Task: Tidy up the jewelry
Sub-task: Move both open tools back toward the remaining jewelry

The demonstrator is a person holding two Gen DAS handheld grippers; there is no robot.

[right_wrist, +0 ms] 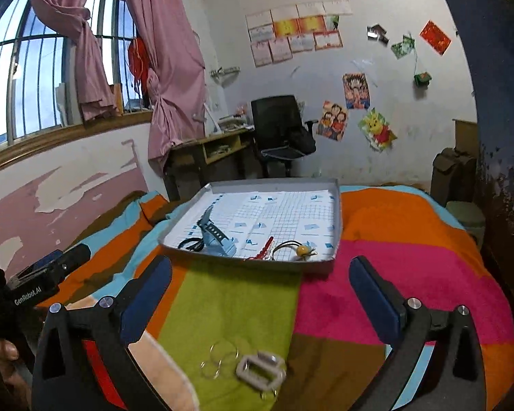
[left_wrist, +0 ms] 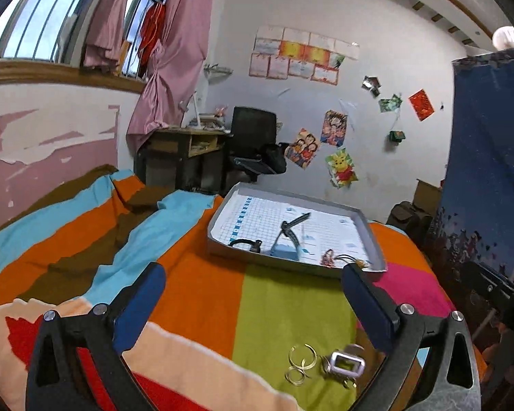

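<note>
Hovering both grippers, left [left_wrist: 253, 294] and right [right_wrist: 260, 287], fingers wide and empty. Tray [right_wrist: 337, 226] at twelve o'clock holds several pieces; rings [right_wrist: 222, 356] and buckle [right_wrist: 260, 370] at six o'clock remain on the bed [right_wrist: 394, 267].

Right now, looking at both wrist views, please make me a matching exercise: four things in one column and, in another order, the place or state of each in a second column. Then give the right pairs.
Things:
1. blue watch
2. metal rings
3. hair tie with yellow bead
4. right gripper

Places or states:
A. on the green stripe of the blanket, outside the tray
B. open, holding nothing
C. in the tray, near its front left corner
D. in the tray, near its front right corner

Pairs: 1-C, 2-A, 3-D, 4-B
</note>
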